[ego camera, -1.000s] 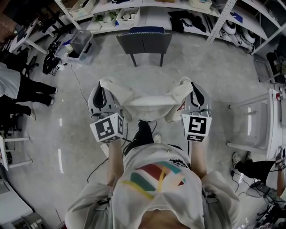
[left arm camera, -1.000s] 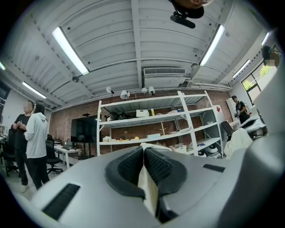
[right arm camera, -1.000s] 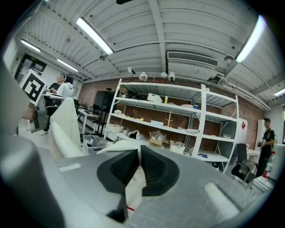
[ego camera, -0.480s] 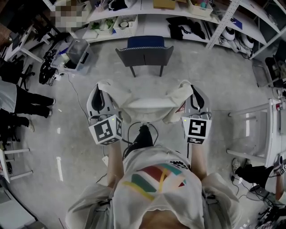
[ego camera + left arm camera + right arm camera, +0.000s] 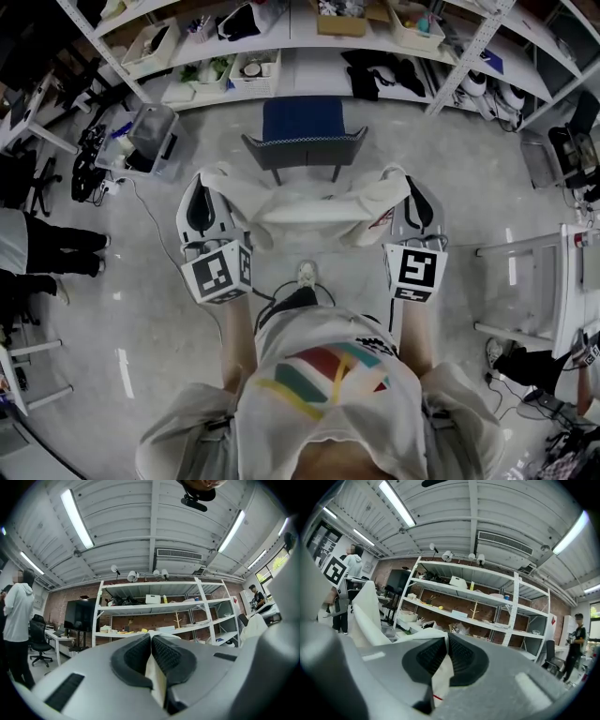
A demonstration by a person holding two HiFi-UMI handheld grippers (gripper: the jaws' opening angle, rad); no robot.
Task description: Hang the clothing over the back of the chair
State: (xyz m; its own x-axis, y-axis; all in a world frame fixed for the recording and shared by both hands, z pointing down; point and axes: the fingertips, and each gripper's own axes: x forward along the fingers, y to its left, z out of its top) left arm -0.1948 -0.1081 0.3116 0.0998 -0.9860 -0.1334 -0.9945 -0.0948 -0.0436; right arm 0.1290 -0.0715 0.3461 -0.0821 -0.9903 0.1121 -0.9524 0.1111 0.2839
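While garment hangs between them, left gripper and right gripper each clamped on its edge.

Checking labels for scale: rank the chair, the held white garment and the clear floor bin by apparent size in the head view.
1. white garment, helped by being nearest the camera.
2. chair.
3. clear bin.

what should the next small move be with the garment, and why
Probably carry the garment forward and slightly higher, toward the chair back. The left claw and right claw are both shut on it and hold it spread wide. It hangs short of the chair back, not yet above it.
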